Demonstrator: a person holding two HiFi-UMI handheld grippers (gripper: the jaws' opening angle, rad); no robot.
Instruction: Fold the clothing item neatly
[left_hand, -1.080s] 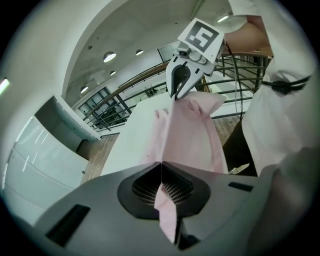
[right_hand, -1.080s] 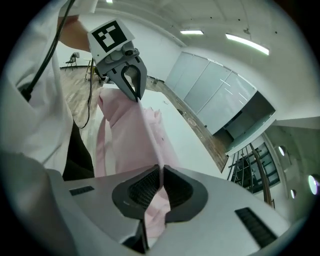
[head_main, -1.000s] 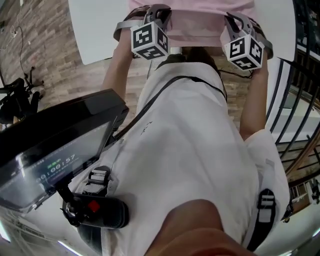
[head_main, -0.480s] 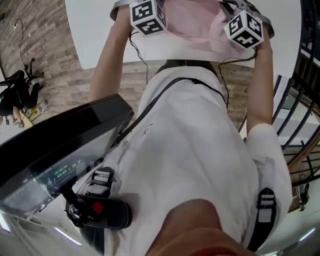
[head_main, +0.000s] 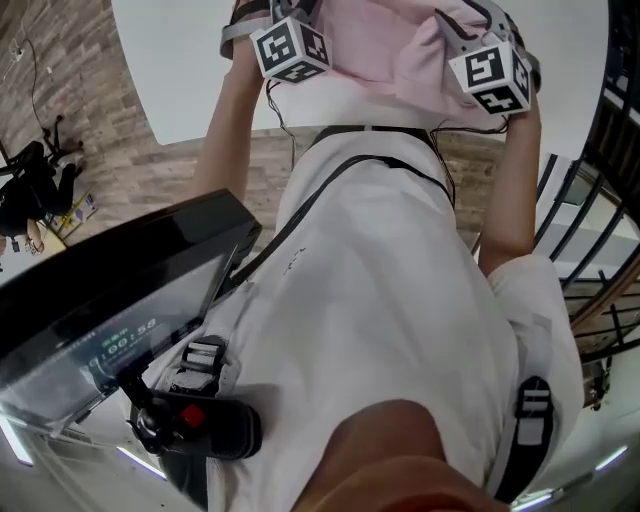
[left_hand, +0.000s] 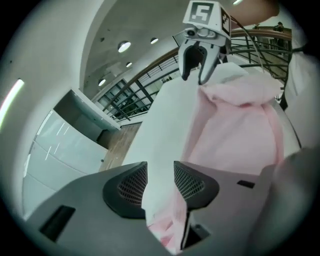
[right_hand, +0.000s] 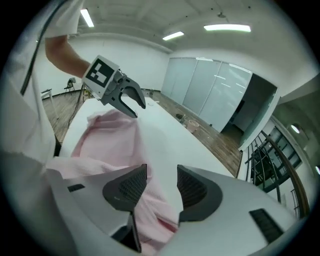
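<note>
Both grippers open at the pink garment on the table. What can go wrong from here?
The left gripper and right gripper have just been opening, but the pink garment lies between both pairs of jaws. Pulling back may snag it and drag the fold open.
The cloth is humped up by the right gripper, so the fold may end up uneven.
It lies near the edge of the table and might slide off.

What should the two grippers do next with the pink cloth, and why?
The left gripper and right gripper have just been opening, and the pink cloth lies loose between their pads above the white table. So probably draw both straight back, gently, so the cloth stays where it was laid.
</note>
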